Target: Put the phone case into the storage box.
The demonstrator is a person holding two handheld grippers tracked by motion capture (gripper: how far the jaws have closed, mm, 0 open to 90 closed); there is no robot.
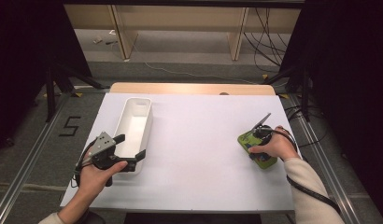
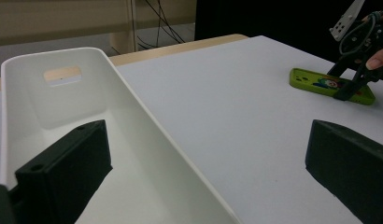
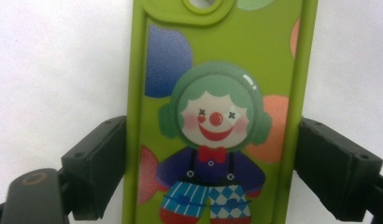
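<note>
right gripper (image 3: 213, 172) straddles the green phone case (image 3: 217, 93) by the table's right edge, jaws touching its sides, barely gripping; could slip on lifting. left gripper (image 1: 126, 154) gapes over the white bin (image 1: 133, 122).

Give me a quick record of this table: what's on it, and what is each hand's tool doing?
Surface: white table
Container: white bin, long, open-topped, on the left side
Item at the right: green phone case with a clown picture, lying flat on the table
Left gripper: fingers open, one inside the bin and one outside, astride its near-right wall
Right gripper: pointing down over the case, one of the fingers at each long edge; whether they press on it yet cannot be told
Likely next move: closing on the case to lift it
</note>
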